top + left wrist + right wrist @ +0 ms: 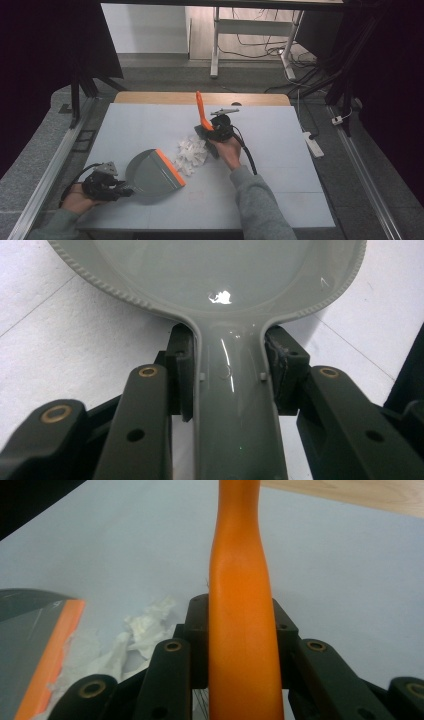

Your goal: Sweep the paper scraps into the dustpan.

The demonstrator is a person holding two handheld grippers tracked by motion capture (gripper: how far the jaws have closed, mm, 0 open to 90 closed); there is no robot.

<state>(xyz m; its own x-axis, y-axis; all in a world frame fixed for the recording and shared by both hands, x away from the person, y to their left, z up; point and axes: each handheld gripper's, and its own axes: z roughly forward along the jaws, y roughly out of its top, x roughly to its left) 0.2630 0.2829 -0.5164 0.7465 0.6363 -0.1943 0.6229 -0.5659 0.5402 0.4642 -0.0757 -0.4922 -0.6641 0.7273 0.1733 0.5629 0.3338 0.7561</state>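
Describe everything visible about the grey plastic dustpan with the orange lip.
The grey plastic dustpan with the orange lip is a glossy, rounded scoop with a ribbed rim and a narrow grey handle. It lies on the white table, its orange edge facing the crumpled white paper scraps, which reach that edge. The left gripper is shut on the handle, a pad pressing each side. A light glint shows inside the pan.

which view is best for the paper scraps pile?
High view: the whole pile of white paper scraps shows on the table, between the dustpan with its orange lip and the brush. Right gripper view catches part of the pile, low at the left beside the dustpan's lip. Left gripper view gives the dustpan's handle and bowl.
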